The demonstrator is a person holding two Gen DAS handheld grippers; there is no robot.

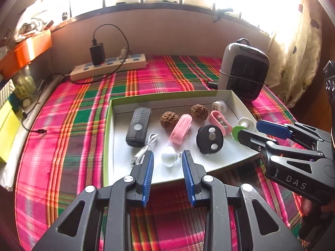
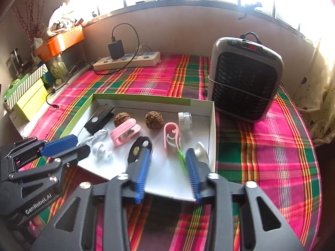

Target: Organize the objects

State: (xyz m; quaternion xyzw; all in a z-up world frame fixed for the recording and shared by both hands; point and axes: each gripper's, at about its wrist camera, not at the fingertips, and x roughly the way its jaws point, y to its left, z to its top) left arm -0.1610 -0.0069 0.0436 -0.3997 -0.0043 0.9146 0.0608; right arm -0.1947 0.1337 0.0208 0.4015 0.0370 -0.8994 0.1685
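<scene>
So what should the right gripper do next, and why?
Probably the right gripper should lift clear of the box: its jaws stand open, the green piece lies loose between them, already inside.

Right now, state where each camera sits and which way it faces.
Left wrist: on the left gripper, looking forward and down at the tray; right gripper enters from the right.
Right wrist: on the right gripper, facing the tray's right side; left gripper enters from the left.
Shared: tray, heater, power strip.
</scene>
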